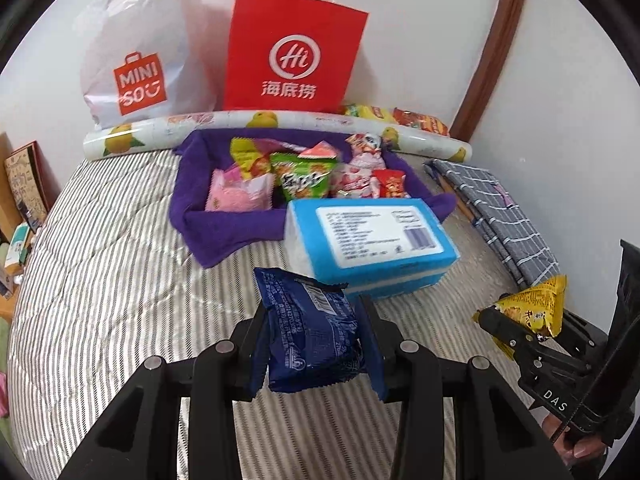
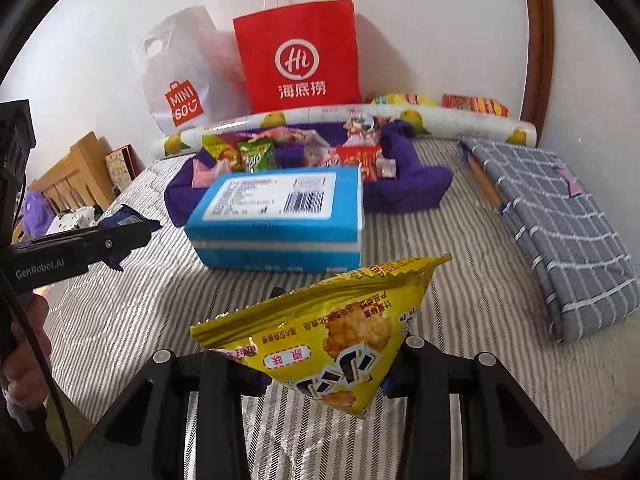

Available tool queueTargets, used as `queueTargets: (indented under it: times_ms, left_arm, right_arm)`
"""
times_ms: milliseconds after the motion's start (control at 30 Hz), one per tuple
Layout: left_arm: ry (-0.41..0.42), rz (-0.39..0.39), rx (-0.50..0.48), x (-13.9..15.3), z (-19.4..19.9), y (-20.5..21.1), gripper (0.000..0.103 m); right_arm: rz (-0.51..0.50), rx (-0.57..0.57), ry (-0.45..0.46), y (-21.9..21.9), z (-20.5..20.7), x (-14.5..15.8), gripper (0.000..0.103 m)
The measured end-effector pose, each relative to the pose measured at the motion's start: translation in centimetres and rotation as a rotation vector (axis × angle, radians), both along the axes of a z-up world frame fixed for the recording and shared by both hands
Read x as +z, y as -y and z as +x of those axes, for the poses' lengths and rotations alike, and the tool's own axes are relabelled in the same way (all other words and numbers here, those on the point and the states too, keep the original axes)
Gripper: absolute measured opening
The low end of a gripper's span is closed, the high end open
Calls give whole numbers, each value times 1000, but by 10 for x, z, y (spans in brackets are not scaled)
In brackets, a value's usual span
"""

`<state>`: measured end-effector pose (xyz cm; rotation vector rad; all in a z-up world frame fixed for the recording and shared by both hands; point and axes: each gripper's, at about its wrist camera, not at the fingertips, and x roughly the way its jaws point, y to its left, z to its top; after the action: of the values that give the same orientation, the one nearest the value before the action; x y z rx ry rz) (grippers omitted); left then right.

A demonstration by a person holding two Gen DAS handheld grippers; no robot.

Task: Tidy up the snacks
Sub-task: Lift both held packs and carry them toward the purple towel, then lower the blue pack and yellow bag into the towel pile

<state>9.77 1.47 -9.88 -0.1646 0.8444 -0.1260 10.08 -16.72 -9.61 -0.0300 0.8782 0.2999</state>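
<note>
We see a striped bed (image 1: 120,264) carrying a blue tissue pack (image 1: 368,236), a purple towel (image 1: 216,224) heaped with snack packets, a folded grey checked cloth (image 2: 560,232), a fruit-print roll (image 1: 280,124), a red paper bag (image 1: 292,52) and a white Miniso bag (image 1: 140,60)

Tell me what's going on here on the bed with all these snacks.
A person is sorting snacks with two tools. The left hand-held gripper is shut on a dark blue snack packet, and the right hand-held gripper grips a yellow triangular snack bag. Both are held above the striped mattress, in front of a blue tissue pack and a purple cloth tray already holding snacks.
</note>
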Motion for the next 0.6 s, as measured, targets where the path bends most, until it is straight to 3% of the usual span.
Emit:
queueTargets:
  times_ms: [600]
  left_arm:
    - [54, 3, -27, 44, 32, 12, 38]
  right_arm:
    - [20, -4, 70, -10, 44, 56, 38]
